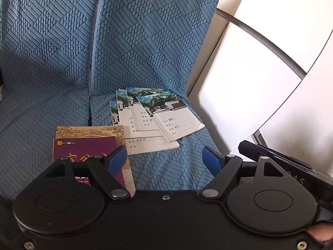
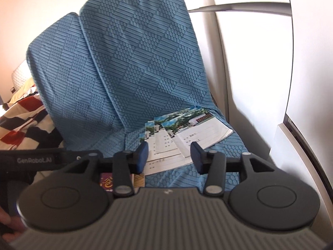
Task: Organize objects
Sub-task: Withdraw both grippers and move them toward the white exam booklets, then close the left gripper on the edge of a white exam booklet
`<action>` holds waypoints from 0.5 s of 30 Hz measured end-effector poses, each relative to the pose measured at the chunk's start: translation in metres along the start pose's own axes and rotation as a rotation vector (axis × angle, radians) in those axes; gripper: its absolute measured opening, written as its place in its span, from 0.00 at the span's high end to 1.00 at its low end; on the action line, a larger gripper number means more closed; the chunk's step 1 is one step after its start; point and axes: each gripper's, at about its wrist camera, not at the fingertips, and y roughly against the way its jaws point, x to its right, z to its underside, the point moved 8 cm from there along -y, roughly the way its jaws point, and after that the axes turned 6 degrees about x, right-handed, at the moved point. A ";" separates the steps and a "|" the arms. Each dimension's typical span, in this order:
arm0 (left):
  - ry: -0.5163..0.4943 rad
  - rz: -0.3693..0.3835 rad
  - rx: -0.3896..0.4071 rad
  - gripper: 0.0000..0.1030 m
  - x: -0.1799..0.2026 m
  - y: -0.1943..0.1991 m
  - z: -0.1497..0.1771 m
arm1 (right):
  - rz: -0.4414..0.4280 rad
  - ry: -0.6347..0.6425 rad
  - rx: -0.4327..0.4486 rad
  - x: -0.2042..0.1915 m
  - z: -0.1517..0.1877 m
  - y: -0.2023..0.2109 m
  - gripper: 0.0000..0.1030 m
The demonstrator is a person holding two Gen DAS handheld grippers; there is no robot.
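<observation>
Several thin notebooks [image 1: 158, 118] with a photo of trees and a building on their covers lie fanned out on a blue textured sofa seat [image 1: 177, 166]. Beside them to the left lies a purple book [image 1: 85, 156] on top of a tan book [image 1: 89, 131]. My left gripper [image 1: 165, 159] hovers open over the seat, its left fingertip above the purple book. In the right wrist view the notebooks [image 2: 187, 133] lie just beyond my right gripper [image 2: 169, 156], which is open with nothing between its blue pads. A corner of the purple book [image 2: 107, 182] shows under its left finger.
Blue back cushions [image 1: 145, 37] rise behind the seat. A white wall panel with a grey rail [image 1: 260, 66] stands at the right. The other gripper's black body [image 1: 287, 164] is close on the right. A striped blanket [image 2: 25, 123] lies at the far left.
</observation>
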 end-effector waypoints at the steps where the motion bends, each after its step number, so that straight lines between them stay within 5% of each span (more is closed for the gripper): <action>1: 0.006 -0.001 -0.007 0.25 0.000 -0.005 0.000 | 0.006 -0.004 -0.004 0.002 0.000 -0.004 0.54; 15: 0.027 0.008 -0.110 0.27 -0.003 -0.099 -0.003 | 0.078 -0.079 -0.069 0.038 0.002 -0.068 0.45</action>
